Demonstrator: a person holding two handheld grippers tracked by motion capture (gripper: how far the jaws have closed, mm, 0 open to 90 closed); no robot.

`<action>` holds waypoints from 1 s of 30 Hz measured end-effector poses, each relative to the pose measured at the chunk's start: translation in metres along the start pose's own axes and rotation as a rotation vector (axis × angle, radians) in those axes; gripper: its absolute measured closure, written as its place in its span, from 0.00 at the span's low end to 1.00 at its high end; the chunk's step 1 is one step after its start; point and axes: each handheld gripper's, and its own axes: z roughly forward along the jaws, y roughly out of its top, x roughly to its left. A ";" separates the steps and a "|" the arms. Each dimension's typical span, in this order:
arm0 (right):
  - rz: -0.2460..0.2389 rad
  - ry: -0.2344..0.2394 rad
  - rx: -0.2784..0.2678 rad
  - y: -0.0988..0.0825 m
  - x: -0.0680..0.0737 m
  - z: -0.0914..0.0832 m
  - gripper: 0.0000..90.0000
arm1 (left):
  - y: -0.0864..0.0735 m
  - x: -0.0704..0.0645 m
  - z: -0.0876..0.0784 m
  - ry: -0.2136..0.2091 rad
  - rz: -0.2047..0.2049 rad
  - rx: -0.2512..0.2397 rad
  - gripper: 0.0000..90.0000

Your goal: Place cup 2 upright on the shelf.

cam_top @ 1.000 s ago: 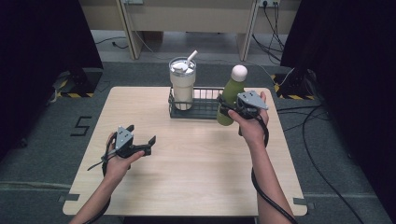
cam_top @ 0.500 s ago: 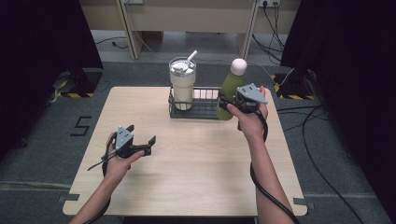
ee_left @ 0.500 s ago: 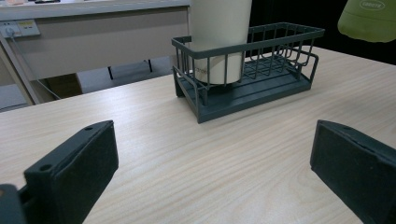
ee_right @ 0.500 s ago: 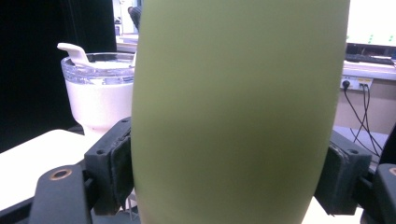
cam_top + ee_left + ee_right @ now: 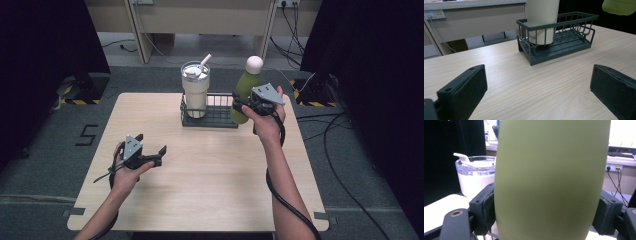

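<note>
green bottle [image 5: 246, 90] — lifted higher since earlier | right gripper [image 5: 243, 105] clamps it | left gripper [image 5: 155, 153] unmoved

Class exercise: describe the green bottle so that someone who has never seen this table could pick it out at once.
Find the wooden table, then the dark wire basket at its far edge. At the basket's right end the right gripper clamps the green bottle and holds it off the table. Unlike the white tumbler with a straw inside the basket, it is green with a round white cap.
</note>
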 end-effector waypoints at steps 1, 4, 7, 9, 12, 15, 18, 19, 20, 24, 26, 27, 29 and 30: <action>-0.002 0.001 -0.002 0.001 0.000 0.001 0.24 | 0.000 0.000 0.000 0.001 0.000 0.000 0.00; 0.000 -0.002 -0.006 0.004 0.000 0.002 0.24 | 0.000 0.000 0.000 -0.001 -0.001 0.001 0.00; 0.001 -0.001 -0.010 0.007 0.001 0.004 0.24 | 0.000 0.000 0.000 -0.001 -0.002 0.000 0.00; 0.004 -0.002 -0.011 0.008 0.001 0.006 0.24 | 0.000 0.000 0.000 0.000 -0.003 0.000 0.00; 0.007 -0.004 -0.015 0.011 0.001 0.008 0.24 | -0.001 0.001 0.000 0.002 -0.003 0.002 0.00; 0.014 -0.006 -0.015 0.013 0.000 0.011 0.24 | -0.001 0.001 0.000 0.001 -0.003 0.002 0.00; 0.012 -0.011 -0.013 0.014 0.000 0.014 0.24 | -0.001 0.001 0.000 0.001 -0.005 0.004 0.00; 0.010 -0.011 -0.012 0.015 0.000 0.016 0.24 | -0.001 0.001 0.000 0.001 -0.005 0.004 0.00; 0.012 -0.011 -0.009 0.015 0.000 0.017 0.24 | -0.001 0.001 0.000 0.001 -0.005 0.004 0.00; 0.018 -0.012 0.001 0.016 0.000 0.023 0.24 | -0.002 0.001 0.000 0.001 -0.005 0.006 0.00; 0.013 -0.012 0.003 0.016 0.000 0.026 0.24 | -0.002 0.001 0.000 0.000 -0.007 0.006 0.00; 0.013 -0.011 0.005 0.017 0.000 0.028 0.24 | -0.002 0.001 0.000 0.000 -0.005 0.006 0.00; 0.013 -0.013 0.007 0.017 0.000 0.031 0.24 | -0.002 0.002 0.000 0.001 -0.006 0.006 0.00; 0.014 -0.013 0.008 0.018 0.000 0.032 0.24 | -0.002 0.002 0.000 0.002 -0.007 0.007 0.00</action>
